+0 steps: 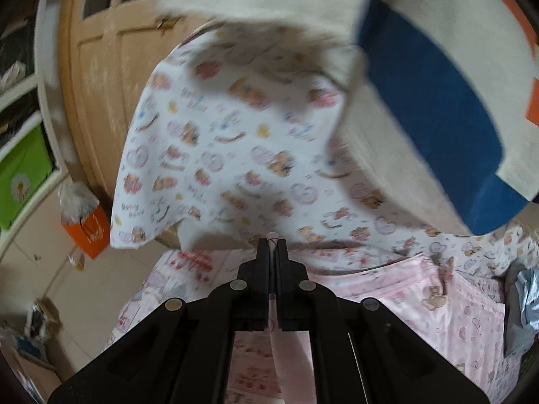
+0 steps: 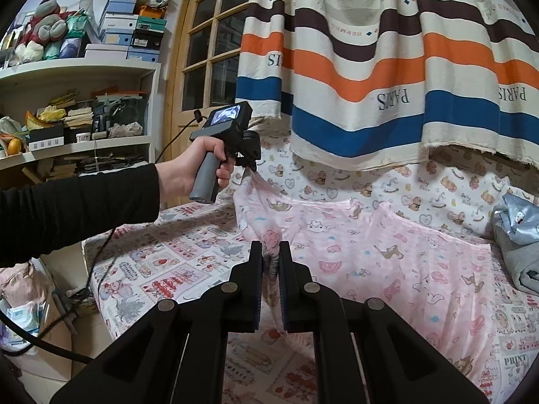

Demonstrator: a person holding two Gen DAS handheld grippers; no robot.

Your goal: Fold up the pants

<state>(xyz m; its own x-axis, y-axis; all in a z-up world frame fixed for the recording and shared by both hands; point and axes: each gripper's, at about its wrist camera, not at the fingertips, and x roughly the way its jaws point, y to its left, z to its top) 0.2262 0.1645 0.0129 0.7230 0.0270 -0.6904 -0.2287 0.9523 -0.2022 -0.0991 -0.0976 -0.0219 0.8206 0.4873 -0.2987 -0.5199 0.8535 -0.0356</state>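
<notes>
Right wrist view shows you the most: the bed [image 2: 188,235] with its patchwork-print sheet fills the lower half, and the pink printed pants [image 2: 387,256] lie spread across it from centre to right. The striped curtain [image 2: 370,67] hangs over the upper right, its hem just above the bear-print cover [image 2: 337,181] against the wall, so cloth lifted high there could brush it. Cluttered shelves [image 2: 77,101] fill the upper left, and a wooden glazed door [image 2: 209,50] stands beside them.

Your left gripper [image 2: 252,168], left of centre, is closed on one edge of the pants and raises it off the sheet; your hand [image 2: 198,168] grips its grey handle. Your right gripper [image 2: 270,252], at lower centre, is clamped on a bunched fold of the same fabric. Held at both points, that end hangs taut between them, probably so you can carry it over the rest in one fold.

In the blurred left wrist view, a thin pink strip sits pinched between the closed left jaws. A grey-blue garment [image 2: 518,235] lies at the right edge, touching the pants' far end; keep the fold short of it. A black cable [image 2: 101,256] trails down at lower left.
</notes>
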